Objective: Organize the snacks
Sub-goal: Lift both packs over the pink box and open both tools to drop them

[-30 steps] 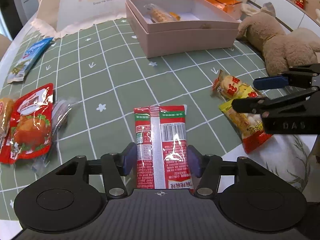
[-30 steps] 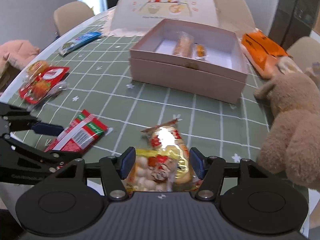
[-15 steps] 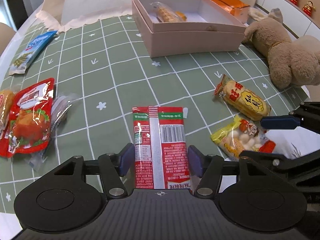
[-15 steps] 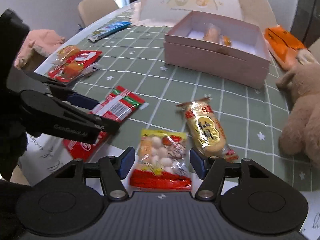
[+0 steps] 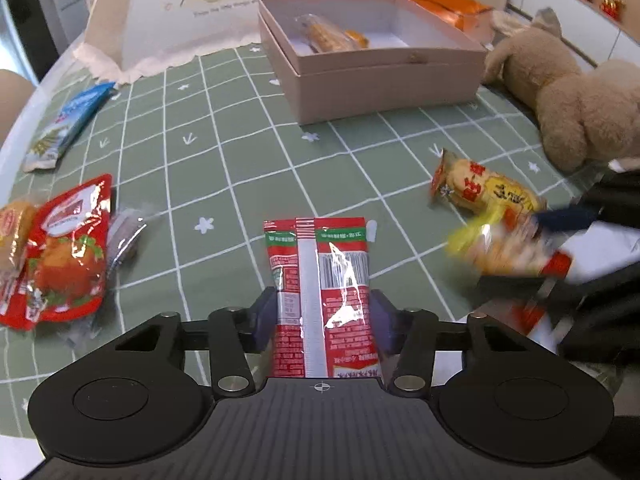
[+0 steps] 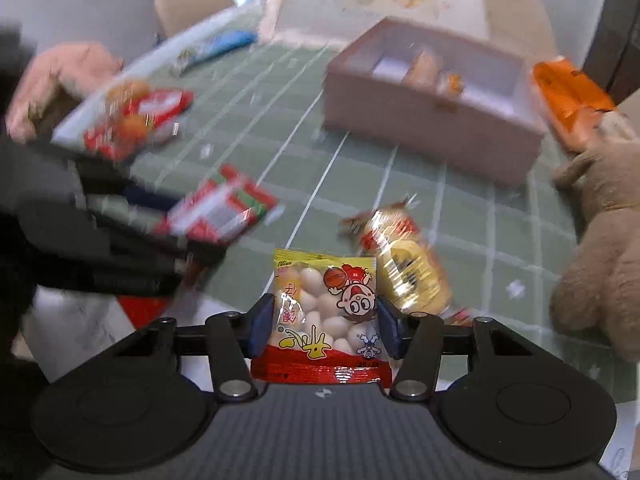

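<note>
My left gripper [image 5: 322,318] is shut on a red and green snack packet [image 5: 320,280], held just above the green checked tablecloth. My right gripper [image 6: 322,326] is shut on a yellow and red bag of white candies [image 6: 326,312], lifted off the table; it shows blurred in the left wrist view [image 5: 508,252]. A yellow rice-cracker packet [image 5: 484,190] lies on the cloth beside it. The open pink box [image 5: 380,68] stands at the far middle with a wrapped snack [image 5: 328,36] inside.
A red packet [image 5: 64,252] and other snacks lie at the left edge. A blue packet [image 5: 68,124] lies far left. A brown plush toy [image 5: 580,108] sits at the right. An orange bag [image 5: 444,2] lies behind the box. A mesh food cover [image 5: 224,4] stands at the back.
My right gripper has closed on the candy bag and lifted it, moving fast. My left gripper has closed on the red packet and raised it slightly.
</note>
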A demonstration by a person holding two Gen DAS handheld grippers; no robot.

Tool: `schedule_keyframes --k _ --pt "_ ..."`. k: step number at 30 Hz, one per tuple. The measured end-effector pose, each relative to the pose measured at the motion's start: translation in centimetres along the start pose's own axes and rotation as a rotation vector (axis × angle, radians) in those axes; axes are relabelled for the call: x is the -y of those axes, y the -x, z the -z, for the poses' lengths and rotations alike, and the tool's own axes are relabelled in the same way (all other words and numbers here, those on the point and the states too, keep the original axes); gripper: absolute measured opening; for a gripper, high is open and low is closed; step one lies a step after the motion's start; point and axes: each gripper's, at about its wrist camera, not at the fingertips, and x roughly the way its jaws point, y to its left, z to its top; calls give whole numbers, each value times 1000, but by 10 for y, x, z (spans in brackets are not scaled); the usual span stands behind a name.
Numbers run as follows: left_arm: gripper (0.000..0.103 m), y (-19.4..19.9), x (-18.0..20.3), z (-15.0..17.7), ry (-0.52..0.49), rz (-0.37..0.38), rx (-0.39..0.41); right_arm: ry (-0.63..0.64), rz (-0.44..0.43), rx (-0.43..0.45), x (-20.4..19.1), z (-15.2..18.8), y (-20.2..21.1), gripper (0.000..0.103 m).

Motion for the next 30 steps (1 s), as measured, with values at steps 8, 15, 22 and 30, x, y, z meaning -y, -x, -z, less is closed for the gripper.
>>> schedule_keyframes --k 8,15,22,30 --pt "50 57 -5 -70 22 113 281 -155 76 211 56 -35 73 53" --pt "52 66 -4 -187 114 216 560 -225 114 289 67 -60 93 53" --pt "53 21 -28 -226 314 384 498 -206 195 286 68 -68 105 54" --pt "53 26 -91 -161 405 305 434 -275 211 353 105 -115 94 54"
